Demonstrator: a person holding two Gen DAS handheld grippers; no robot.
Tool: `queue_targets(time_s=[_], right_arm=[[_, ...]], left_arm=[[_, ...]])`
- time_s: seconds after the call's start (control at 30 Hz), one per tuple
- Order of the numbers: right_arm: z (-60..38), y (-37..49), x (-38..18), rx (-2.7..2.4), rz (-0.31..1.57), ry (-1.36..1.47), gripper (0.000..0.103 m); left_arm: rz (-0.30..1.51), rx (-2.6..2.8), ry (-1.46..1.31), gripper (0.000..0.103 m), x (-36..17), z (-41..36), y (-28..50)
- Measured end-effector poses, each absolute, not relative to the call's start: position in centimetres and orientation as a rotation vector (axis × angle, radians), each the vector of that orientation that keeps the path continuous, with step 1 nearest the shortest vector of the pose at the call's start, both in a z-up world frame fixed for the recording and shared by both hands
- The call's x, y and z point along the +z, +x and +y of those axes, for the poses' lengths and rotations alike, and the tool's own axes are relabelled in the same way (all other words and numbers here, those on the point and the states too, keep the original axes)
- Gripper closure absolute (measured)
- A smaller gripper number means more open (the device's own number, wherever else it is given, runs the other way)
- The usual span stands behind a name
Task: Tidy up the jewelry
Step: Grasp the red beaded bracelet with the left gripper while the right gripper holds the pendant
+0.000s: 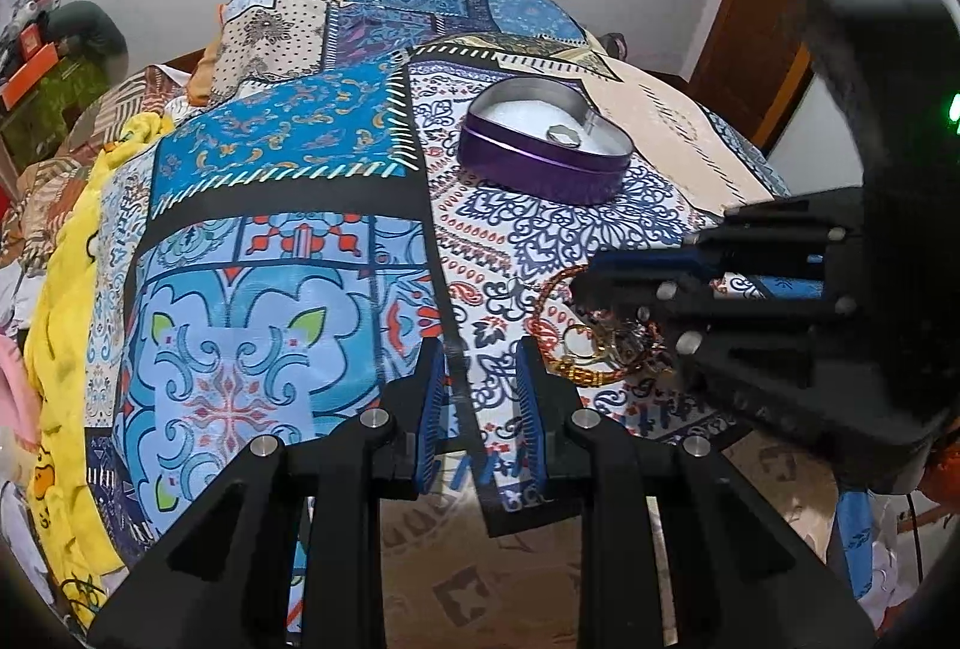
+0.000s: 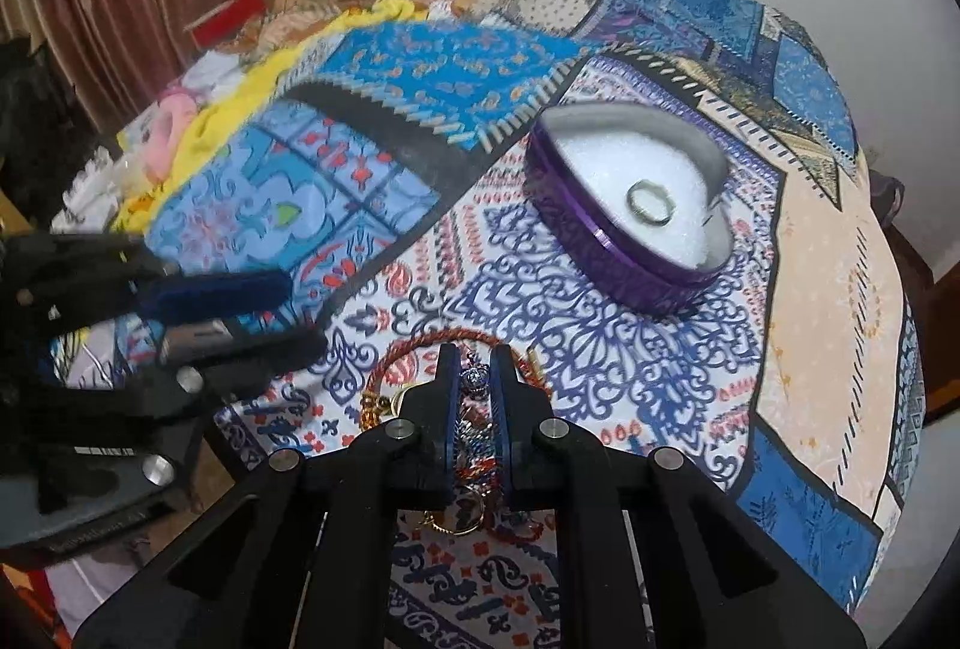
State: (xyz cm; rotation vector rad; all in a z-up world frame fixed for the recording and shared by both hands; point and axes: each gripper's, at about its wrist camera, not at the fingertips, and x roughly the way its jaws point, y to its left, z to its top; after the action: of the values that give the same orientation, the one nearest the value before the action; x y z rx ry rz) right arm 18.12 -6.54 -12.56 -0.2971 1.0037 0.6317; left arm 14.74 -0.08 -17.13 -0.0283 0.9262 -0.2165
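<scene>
A patterned patchwork cloth (image 2: 600, 349) covers the surface. The right gripper (image 2: 476, 397) has its 2 blue pads nearly together, pinching a small piece from the jewelry pile (image 2: 474, 469) of bangles and rings. The left gripper (image 1: 480, 379) hovers partly open, holding nothing. Beyond sits a purple heart-shaped box (image 2: 624, 259) — 1 ring (image 2: 649, 202) on its white lining.

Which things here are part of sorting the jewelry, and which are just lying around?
Job:
- purple heart-shaped tin
- silver ring inside it
- jewelry pile
- right gripper, pinching a beaded piece

Lying about:
- yellow cloth
- orange box
- patchwork bedspread
</scene>
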Motion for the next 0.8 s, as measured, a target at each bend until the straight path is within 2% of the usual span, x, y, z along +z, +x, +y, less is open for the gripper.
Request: queue_targets(time_s=[0.27,0.8], right_arm=[[-9.0,18.2,-9.6,0.600,0.925,-0.206,0.094],[-11.7,18.0,-9.5,0.575,0.896,-0.153,0.094]], left_arm=[[0.939,-0.236,-0.052,0.079,-17.0,-0.8,15.5],[0.965,-0.281,-0.093,0.079,-16.9,-2.1,16.9]])
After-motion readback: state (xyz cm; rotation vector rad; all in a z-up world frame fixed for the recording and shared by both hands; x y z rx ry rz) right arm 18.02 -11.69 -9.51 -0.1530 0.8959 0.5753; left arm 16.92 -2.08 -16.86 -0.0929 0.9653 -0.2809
